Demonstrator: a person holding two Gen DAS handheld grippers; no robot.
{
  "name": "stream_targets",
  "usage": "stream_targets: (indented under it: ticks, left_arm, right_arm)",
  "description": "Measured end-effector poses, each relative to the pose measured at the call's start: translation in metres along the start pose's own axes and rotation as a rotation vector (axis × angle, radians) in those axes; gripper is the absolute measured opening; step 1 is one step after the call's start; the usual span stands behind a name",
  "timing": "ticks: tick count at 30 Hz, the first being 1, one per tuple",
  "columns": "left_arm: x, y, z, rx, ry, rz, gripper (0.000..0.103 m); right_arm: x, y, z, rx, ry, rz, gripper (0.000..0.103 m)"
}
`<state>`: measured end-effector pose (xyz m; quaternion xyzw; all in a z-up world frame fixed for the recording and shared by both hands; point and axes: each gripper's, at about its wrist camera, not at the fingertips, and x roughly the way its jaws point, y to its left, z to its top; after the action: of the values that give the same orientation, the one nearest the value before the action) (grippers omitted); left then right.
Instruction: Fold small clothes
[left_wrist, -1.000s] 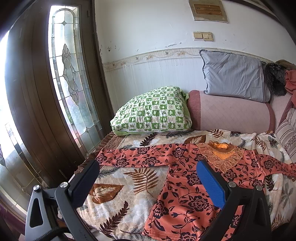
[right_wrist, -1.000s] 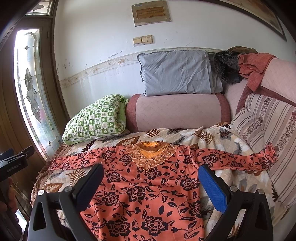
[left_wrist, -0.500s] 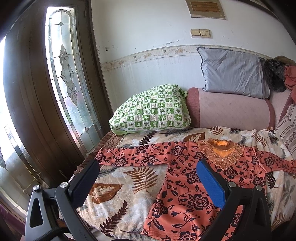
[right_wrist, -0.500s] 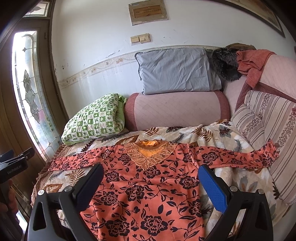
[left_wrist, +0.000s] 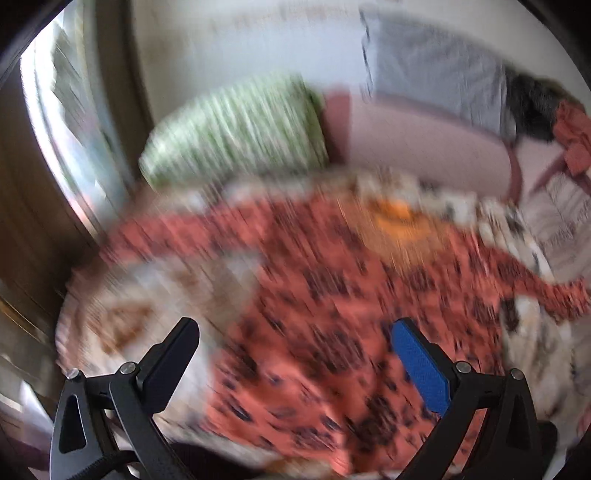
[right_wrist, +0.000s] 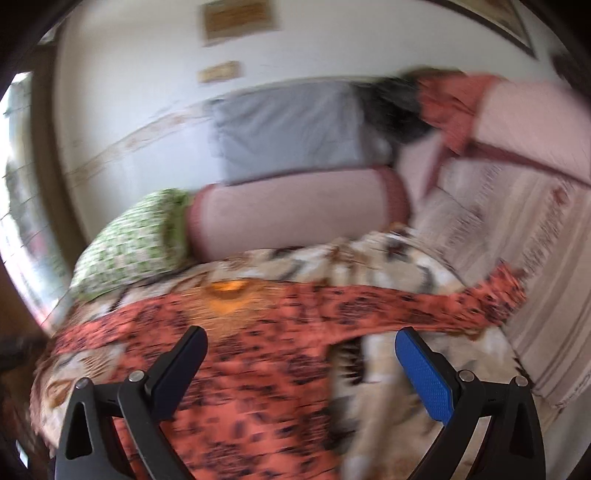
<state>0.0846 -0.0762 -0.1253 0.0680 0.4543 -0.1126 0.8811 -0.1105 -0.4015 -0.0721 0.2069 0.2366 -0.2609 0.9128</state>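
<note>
An orange dress with a dark flower print (left_wrist: 332, 295) lies spread flat on a leaf-patterned blanket (left_wrist: 155, 295), its sleeves out to both sides and an orange lace neckline (left_wrist: 391, 218) at the far end. Both views are motion-blurred. My left gripper (left_wrist: 295, 354) is open and empty above the dress's lower left part. My right gripper (right_wrist: 303, 362) is open and empty above the dress (right_wrist: 240, 350) near its right side, with the right sleeve (right_wrist: 424, 306) stretched out just beyond it.
A green checked pillow (left_wrist: 240, 129), a pink bolster (left_wrist: 424, 144) and a grey pillow (left_wrist: 436, 74) stand at the back. A striped cushion (right_wrist: 517, 229) lines the right side. A glass door (left_wrist: 62, 122) is at the left.
Both grippers have swung quickly down and towards the dress, blurring both views. The left view has turned right; the right view has turned right towards the sleeve. Both stay open.
</note>
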Motion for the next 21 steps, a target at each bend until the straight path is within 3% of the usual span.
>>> stream_targets:
  ticks: [2,4,7,9,11,14,18,21]
  left_arm:
    - [0.035,-0.013,-0.009,0.020,0.096,0.028,0.103]
    - [0.056,-0.029,-0.019,0.054,0.137,0.045,0.103]
    - [0.078,-0.049,-0.035,0.114,0.203,0.027,0.103]
    - [0.098,-0.064,-0.050,0.167,0.274,0.026,0.103]
    - [0.109,-0.074,-0.058,0.201,0.303,0.042,0.103]
    - [0.111,-0.080,-0.058,0.214,0.310,0.045,0.103]
    - [0.101,-0.081,-0.041,0.220,0.249,0.069,0.103]
    - [0.093,-0.079,-0.029,0.209,0.210,0.064,0.103]
  right_arm:
    - [0.026,-0.056,0.001,0.128,0.037,-0.033,0.103]
    - [0.060,-0.126,-0.001,0.312,0.094,-0.032,0.103]
    - [0.105,-0.210,-0.017,0.626,0.167,0.065,0.101]
    - [0.132,-0.245,-0.030,0.798,0.199,0.146,0.099]
    - [0.152,-0.270,-0.040,0.922,0.198,0.120,0.092]
    - [0.166,-0.295,-0.045,1.036,0.105,0.045,0.089]
    - [0.200,-0.318,-0.051,1.134,0.104,-0.025,0.080]
    - [0.205,-0.321,-0.044,1.154,0.043,-0.073,0.077]
